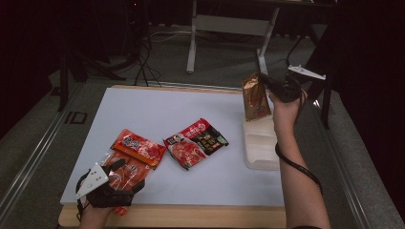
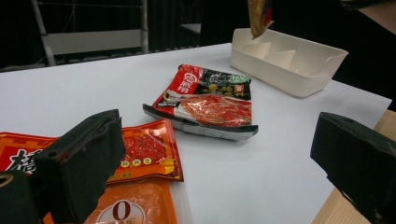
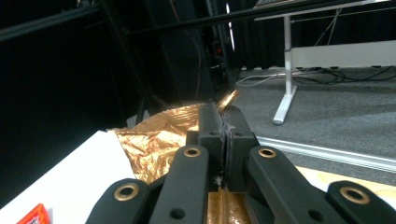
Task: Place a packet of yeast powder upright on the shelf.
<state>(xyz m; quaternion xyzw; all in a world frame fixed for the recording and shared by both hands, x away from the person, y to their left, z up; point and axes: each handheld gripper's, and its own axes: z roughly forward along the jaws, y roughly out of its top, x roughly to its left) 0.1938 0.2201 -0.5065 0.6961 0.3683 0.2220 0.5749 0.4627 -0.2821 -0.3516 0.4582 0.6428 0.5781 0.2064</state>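
Observation:
My right gripper (image 1: pixel 265 80) is shut on the top edge of a gold foil packet (image 1: pixel 255 98). The packet hangs upright over the far end of a white divided tray (image 1: pixel 261 151). In the right gripper view the jaws (image 3: pixel 224 122) are pressed together on the crinkled gold foil packet (image 3: pixel 154 144). My left gripper (image 1: pixel 128 175) rests open at the table's near left, over an orange packet (image 1: pixel 125 172). In the left gripper view its jaws (image 2: pixel 219 163) stand wide apart with nothing between them. A second orange-red packet (image 1: pixel 138 147) and a red-and-black packet (image 1: pixel 196 142) lie flat mid-table.
The white table top (image 1: pixel 191 105) has a wooden front edge (image 1: pixel 191 215). The left gripper view has the tray (image 2: pixel 299 77) at the far right, with the gold packet's lower end (image 2: pixel 259 16) hanging above it. Desk legs and cables stand on the floor beyond.

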